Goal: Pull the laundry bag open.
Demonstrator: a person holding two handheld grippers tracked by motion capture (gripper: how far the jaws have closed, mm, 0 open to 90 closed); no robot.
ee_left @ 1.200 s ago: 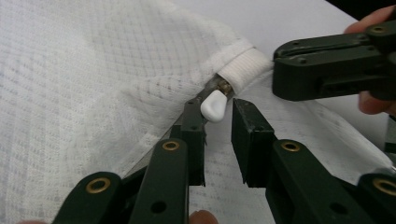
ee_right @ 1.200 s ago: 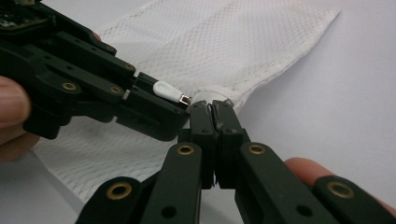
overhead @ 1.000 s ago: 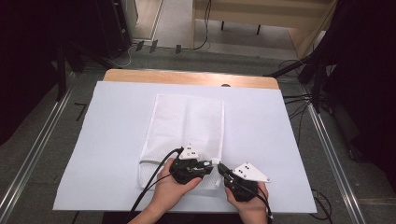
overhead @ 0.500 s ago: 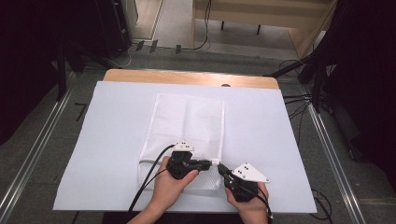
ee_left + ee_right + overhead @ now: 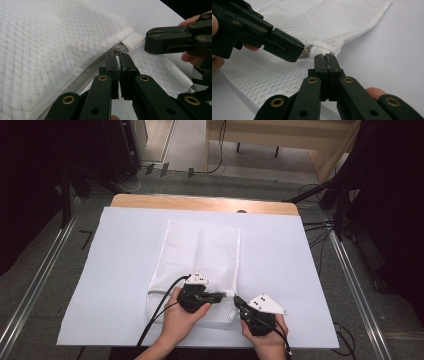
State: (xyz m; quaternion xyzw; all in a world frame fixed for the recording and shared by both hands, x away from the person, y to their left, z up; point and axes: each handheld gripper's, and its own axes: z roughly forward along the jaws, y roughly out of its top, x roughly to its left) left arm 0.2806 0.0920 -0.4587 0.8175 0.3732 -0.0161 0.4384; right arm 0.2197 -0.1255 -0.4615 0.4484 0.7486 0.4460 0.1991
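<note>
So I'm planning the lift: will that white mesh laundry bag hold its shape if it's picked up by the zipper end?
Probably not. The mesh laundry bag lies flat and wrinkled on the white sheet, so it likely droops. Its thin open weave suggests it's light. The zipper edge looks firmer.

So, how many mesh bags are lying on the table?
1. The white mesh bag lies in the middle of the white sheet; both tools meet at its near corner. Nothing shows whether another lies under it.

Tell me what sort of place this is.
Probably a lab or recording workspace, not a home: a table covered with a white sheet, cables on the floor, metal rails alongside, and a white mesh bag laid out for handling.
</note>
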